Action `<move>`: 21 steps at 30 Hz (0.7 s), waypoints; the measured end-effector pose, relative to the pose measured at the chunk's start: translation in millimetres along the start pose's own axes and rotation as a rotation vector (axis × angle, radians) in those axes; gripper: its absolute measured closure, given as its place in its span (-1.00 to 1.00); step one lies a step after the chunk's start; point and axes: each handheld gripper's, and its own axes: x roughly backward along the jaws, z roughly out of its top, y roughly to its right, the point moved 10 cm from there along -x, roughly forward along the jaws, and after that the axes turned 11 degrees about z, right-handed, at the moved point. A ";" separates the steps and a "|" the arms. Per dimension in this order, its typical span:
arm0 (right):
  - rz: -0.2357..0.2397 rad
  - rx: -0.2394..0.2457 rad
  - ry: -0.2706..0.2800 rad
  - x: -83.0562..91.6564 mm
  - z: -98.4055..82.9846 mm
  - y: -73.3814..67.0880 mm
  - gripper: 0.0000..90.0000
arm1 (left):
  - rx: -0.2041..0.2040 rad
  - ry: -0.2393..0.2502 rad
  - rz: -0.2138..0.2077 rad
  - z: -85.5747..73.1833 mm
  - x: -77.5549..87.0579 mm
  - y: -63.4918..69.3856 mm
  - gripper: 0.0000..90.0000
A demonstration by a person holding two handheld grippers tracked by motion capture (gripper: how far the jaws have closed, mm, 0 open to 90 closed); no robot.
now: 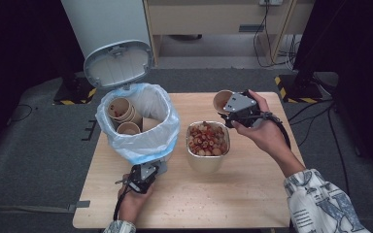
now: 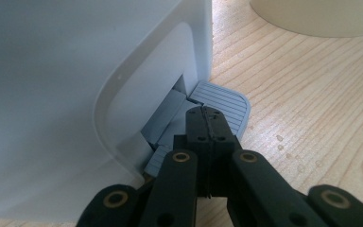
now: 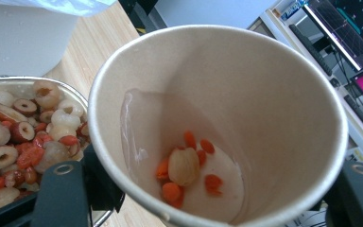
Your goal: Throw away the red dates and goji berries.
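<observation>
A white pedal bin [image 1: 148, 143] lined with a pale bag stands on the table at the left, its lid [image 1: 118, 63] tipped up. Several used paper cups [image 1: 120, 109] lie inside it. My left gripper [image 1: 153, 170] is shut, and its tips [image 2: 207, 113] rest on the grey foot pedal [image 2: 227, 101] at the bin's base. My right gripper [image 1: 229, 110] is shut on a paper cup [image 1: 221, 100], held tilted just behind a metal bowl [image 1: 208, 164]. Inside the cup [image 3: 246, 94] are a few orange berries and a pale fruit in a wet film.
The bowl [image 3: 71, 90] is full of sliced red dates, berries and pale dried fruit [image 1: 207, 138]. The wooden table [image 1: 252, 194] has bare room in front and to the right. Cables and dark equipment stand on the floor behind.
</observation>
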 end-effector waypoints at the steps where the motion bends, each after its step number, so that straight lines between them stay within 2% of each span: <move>1: 0.000 0.009 0.000 0.6 1.9 -0.6 -0.34 | -0.001 0.000 -0.001 0.0 0.0 0.0 0.99; 13: -0.005 0.087 -0.033 0.2 6.8 -5.6 -0.34 | 0.004 0.000 -0.002 0.0 0.0 -0.3 0.99; 21: -0.009 0.115 -0.047 -0.8 5.2 -5.0 -0.34 | 0.011 0.003 -0.005 0.4 -0.3 0.1 0.99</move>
